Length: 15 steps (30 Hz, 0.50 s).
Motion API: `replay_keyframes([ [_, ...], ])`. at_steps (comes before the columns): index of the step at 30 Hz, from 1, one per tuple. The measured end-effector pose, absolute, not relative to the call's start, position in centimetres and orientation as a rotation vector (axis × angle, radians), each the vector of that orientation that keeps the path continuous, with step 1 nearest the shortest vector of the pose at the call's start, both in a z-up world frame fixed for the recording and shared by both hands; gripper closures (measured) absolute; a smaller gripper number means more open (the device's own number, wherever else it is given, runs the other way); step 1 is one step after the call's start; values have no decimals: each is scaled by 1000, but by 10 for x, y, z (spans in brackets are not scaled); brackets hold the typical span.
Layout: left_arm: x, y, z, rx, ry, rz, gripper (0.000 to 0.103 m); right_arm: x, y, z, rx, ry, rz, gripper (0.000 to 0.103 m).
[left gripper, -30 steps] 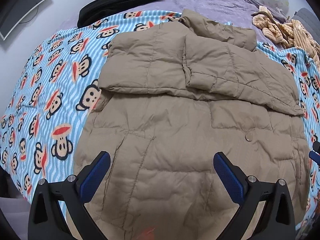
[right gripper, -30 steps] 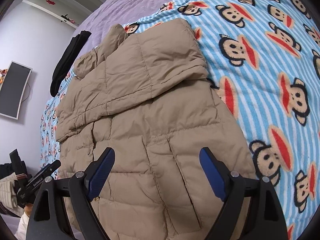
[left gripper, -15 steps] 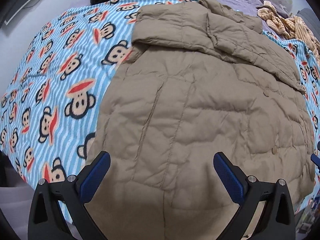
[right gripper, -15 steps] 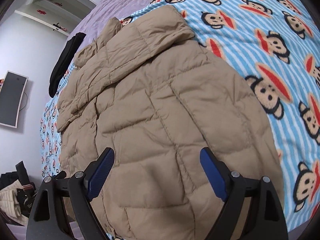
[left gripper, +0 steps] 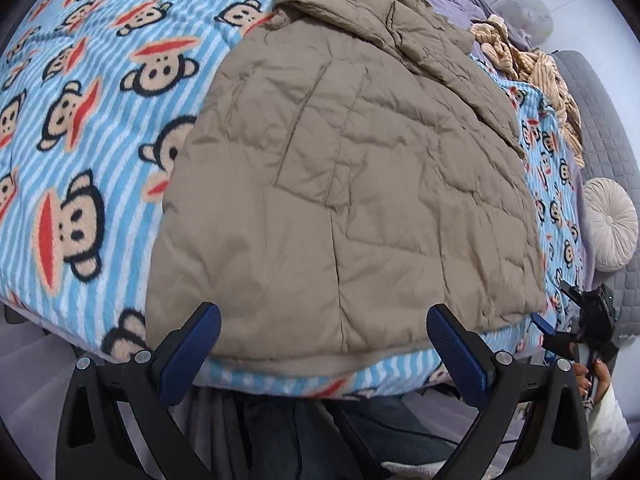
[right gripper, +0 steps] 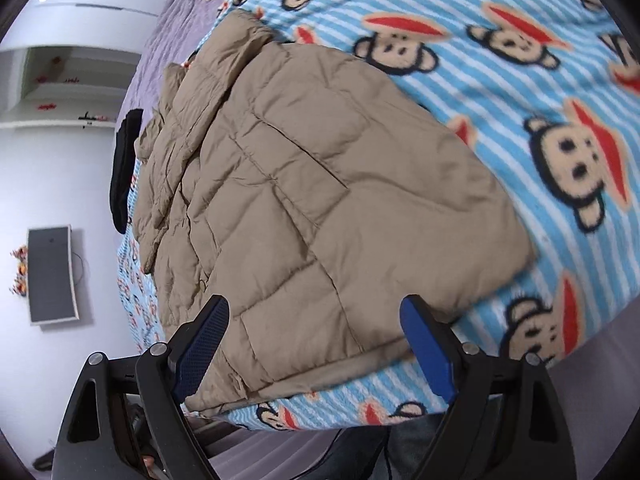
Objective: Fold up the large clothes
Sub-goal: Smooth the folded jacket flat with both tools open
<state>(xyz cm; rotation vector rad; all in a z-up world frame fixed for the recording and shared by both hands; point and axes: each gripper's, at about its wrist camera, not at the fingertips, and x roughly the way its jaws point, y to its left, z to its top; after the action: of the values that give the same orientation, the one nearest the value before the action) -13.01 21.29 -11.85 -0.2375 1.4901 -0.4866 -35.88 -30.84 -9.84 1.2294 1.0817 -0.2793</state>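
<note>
Left hand-held gripper open, nothing between its pads, poised over the jacket hem at 6 o'clock. Right hand-held gripper open too, same hem. Tan puffer jacket lies flat on monkey-print blanket. Striped garment at 1 o'clock, far.

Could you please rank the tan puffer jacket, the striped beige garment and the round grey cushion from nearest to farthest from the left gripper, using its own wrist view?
1. Tan puffer jacket, directly ahead of the left gripper.
2. Round grey cushion, right edge.
3. Striped beige garment, upper right.
</note>
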Motion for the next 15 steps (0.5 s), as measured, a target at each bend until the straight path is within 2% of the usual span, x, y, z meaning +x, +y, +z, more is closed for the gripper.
replay_keyframes([
  [6,-157,216,-140,-331,1603,-590,0,-388,-300,-124,1384,1082,-269,14],
  [11,-147,209,-151,-396,1532,-477,2,-386,-291,-143,1456,1059,-244,14],
  [13,-141,206,-150,-442,1496,-462,15,-380,-291,-146,1477,1025,-226,14],
  [15,-133,202,-152,-460,1481,-453,16,-373,-291,-148,1519,974,-199,14],
])
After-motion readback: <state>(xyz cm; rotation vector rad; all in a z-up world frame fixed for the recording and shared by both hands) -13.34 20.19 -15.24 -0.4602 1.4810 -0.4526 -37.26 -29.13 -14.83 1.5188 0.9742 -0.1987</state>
